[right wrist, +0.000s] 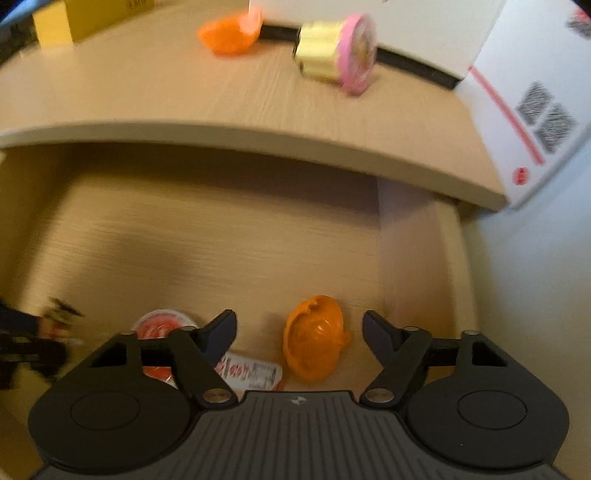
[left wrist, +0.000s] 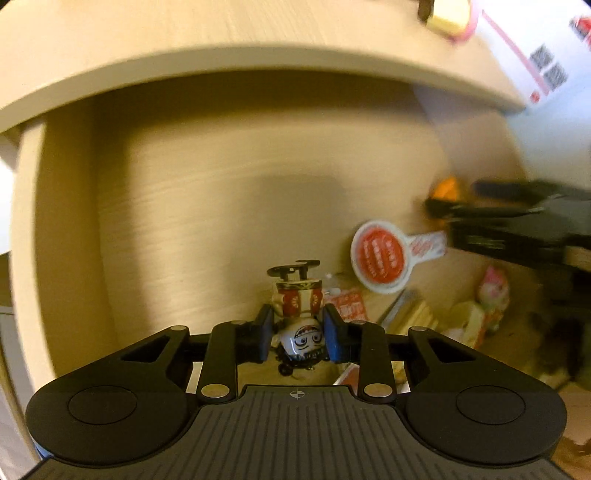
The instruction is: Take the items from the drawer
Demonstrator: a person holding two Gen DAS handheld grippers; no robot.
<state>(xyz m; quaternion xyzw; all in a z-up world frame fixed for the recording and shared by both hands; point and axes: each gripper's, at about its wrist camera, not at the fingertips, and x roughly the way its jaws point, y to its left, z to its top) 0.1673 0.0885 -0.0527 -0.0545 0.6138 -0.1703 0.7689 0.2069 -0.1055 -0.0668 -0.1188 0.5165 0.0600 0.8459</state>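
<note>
- The right tool points down into the open drawer, and its jaws stand apart with no thing pressed between them.
- An orange shell piece lies on the drawer floor between the two fingers, nearer to the right one (not touching either).
- A small sealed cup with a red and white lid lies partly under the left finger.
- On the tabletop above lie a second orange shell piece and a yellow and pink toy, well apart.
- A white carton stands at the right edge.
</note>
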